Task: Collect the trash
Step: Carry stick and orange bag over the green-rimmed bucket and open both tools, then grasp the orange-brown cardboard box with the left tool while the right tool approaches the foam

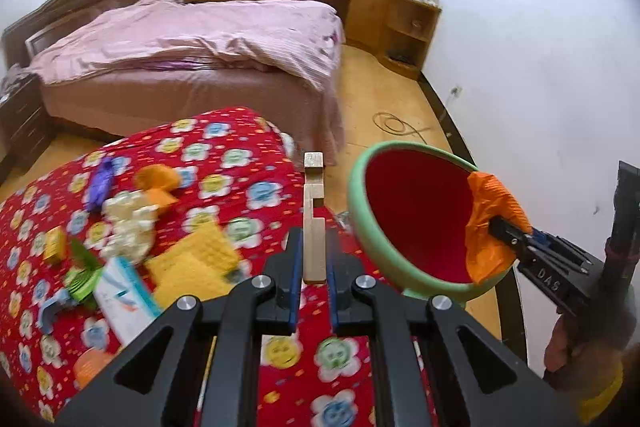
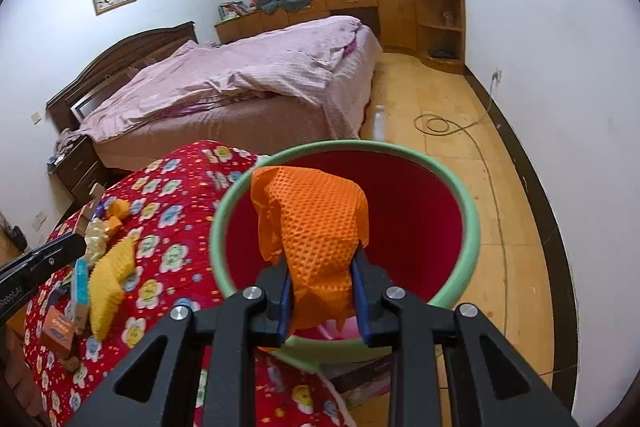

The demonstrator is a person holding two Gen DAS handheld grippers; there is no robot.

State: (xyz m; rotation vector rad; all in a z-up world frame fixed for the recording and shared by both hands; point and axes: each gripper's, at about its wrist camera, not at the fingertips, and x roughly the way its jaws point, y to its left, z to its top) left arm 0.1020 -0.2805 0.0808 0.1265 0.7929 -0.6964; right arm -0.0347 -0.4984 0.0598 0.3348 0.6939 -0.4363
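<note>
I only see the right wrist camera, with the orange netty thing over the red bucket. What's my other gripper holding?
Observer: The left gripper is shut on a pale wooden notched stick, which stands upright.
Operator: Is it over the bucket?
Observer: No. It is left of the green-rimmed red bucket, above the red flowered cloth.
Operator: Where's my netty thing from there?
Observer: The orange mesh wrapper in the right gripper sits at the bucket's right rim.
Operator: Any trash I'm missing?
Observer: A green ribbed plastic piece lies on the cloth.
</note>
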